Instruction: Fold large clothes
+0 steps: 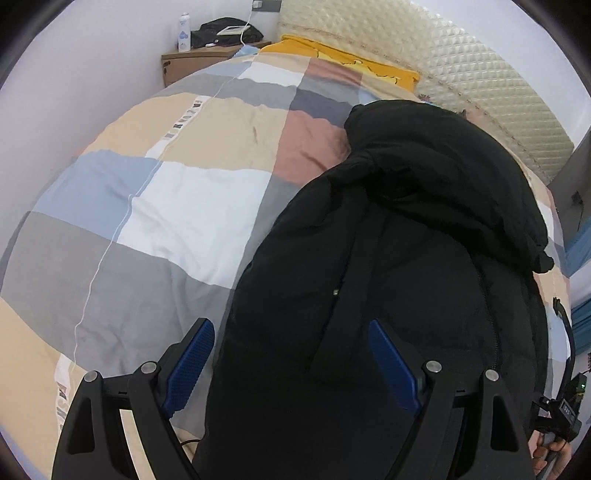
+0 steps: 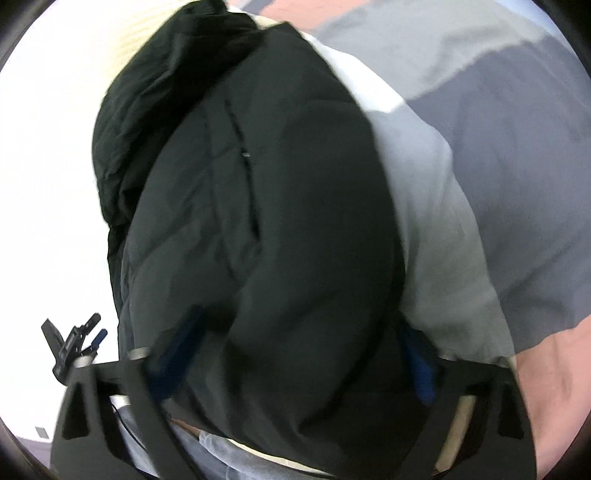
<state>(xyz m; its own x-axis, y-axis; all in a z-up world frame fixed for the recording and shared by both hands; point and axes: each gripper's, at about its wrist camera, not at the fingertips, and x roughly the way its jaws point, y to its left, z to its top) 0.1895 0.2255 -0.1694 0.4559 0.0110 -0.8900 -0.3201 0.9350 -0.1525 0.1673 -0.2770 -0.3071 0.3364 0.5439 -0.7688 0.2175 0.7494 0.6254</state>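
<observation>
A bulky black padded jacket (image 1: 406, 240) lies bunched on a patchwork quilt (image 1: 177, 206), its zip running lengthwise. My left gripper (image 1: 291, 350) points down over the jacket's near left edge. Its jaws stand wide: the left pad (image 1: 195, 354) is just off the fabric above the quilt, and the right pad (image 1: 391, 365) is over the jacket, with neither pad pressing. In the blurred right wrist view the jacket (image 2: 258, 184) bulges between the fingers of my right gripper (image 2: 301, 350). The fabric spills over both blue pads (image 2: 419, 365), which squeeze it.
A yellow pillow (image 1: 354, 62) and a quilted headboard (image 1: 480, 74) lie at the far end of the bed. A nightstand (image 1: 199, 62) holds a white bottle (image 1: 184, 33) and a dark bag. A white cable (image 1: 125, 210) trails across the quilt. A hand (image 1: 546, 450) shows at lower right.
</observation>
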